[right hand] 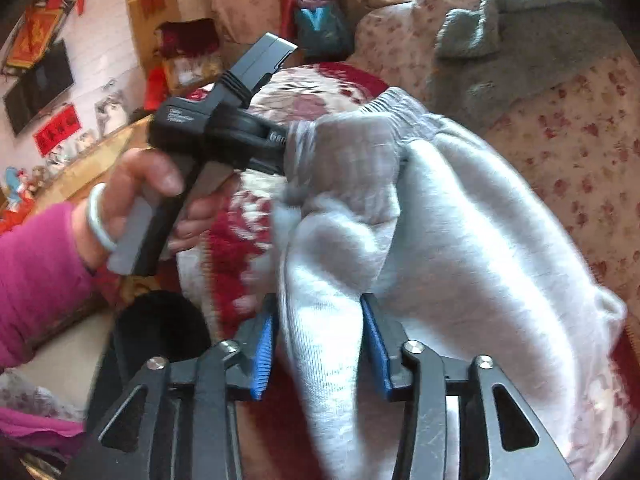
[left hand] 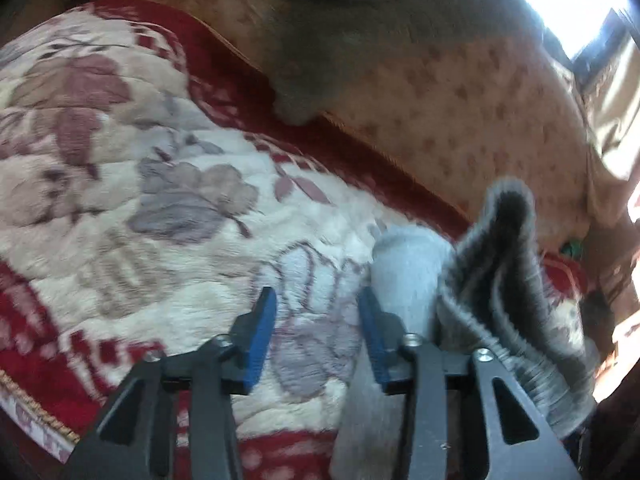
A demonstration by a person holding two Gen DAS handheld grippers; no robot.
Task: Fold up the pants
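Note:
Light grey sweatpants (right hand: 460, 240) hang bunched over a floral blanket on a sofa. In the right wrist view my right gripper (right hand: 318, 304) has a fold of the pants between its blue pads (right hand: 264, 352), with a thin gap on the left side, so the jaws stand open. A hand in a pink sleeve (right hand: 36, 272) holds the left gripper's black body (right hand: 224, 128), whose tips are buried in the gathered waistband (right hand: 400, 108). In the left wrist view my left gripper (left hand: 316, 296) is open with blanket showing between its pads. The pants (left hand: 404, 276) and their ribbed band (left hand: 500, 260) lie against its right finger.
The cream and red floral blanket (left hand: 120, 160) covers the sofa seat. Behind it rises the flowered sofa back (left hand: 460, 100) with a darker grey cloth (left hand: 360, 20) draped over it. A dark screen (right hand: 40, 80) hangs on the wall at far left.

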